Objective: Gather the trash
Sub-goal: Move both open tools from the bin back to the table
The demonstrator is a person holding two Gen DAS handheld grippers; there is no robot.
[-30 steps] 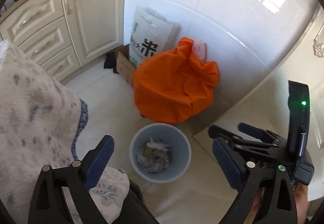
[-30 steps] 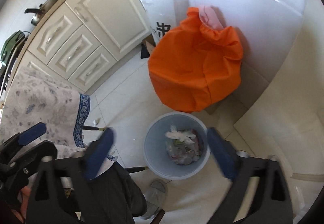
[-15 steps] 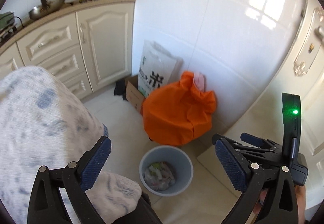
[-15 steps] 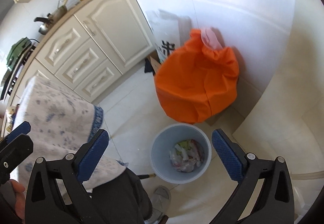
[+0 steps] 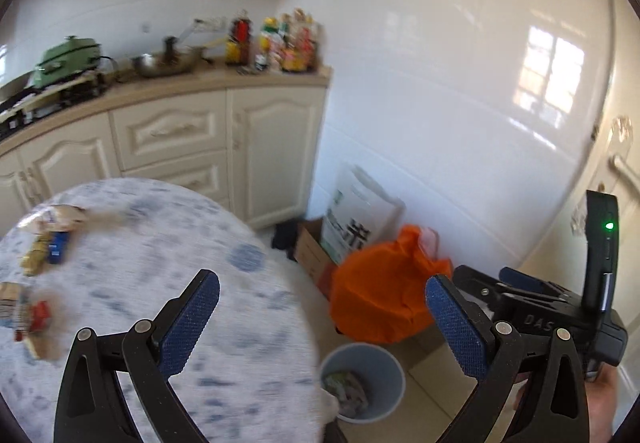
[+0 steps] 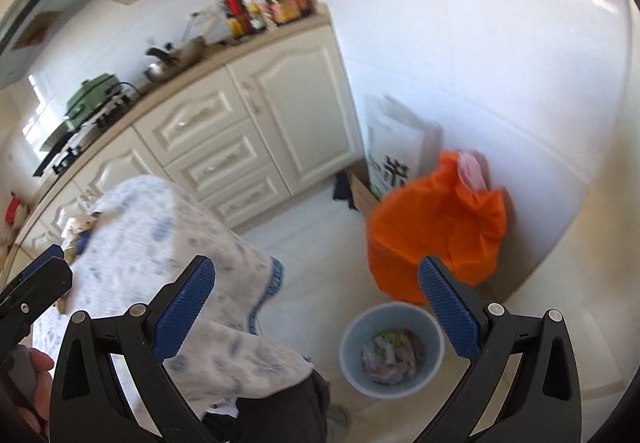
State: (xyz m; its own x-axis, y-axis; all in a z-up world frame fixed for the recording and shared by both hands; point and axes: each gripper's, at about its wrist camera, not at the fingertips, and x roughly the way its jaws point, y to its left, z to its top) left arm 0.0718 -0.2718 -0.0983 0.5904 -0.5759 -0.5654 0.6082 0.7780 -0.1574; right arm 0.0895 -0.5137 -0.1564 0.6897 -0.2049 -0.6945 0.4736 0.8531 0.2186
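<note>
Both my claws, left and right, gape empty above the grey wastebasket, angled toward wrappers littering the cloth-covered surface.

Left gripper: jaws spread wide, nothing between the blue pads, pointing forward and tilted downward. Right gripper: jaws also wide apart, empty, angled down more steeply. In the left wrist view the right gripper sits just to the right, with part of the person's hand behind it. In the right wrist view the left gripper's black frame shows at the near left edge, gripped by fingers.
</note>
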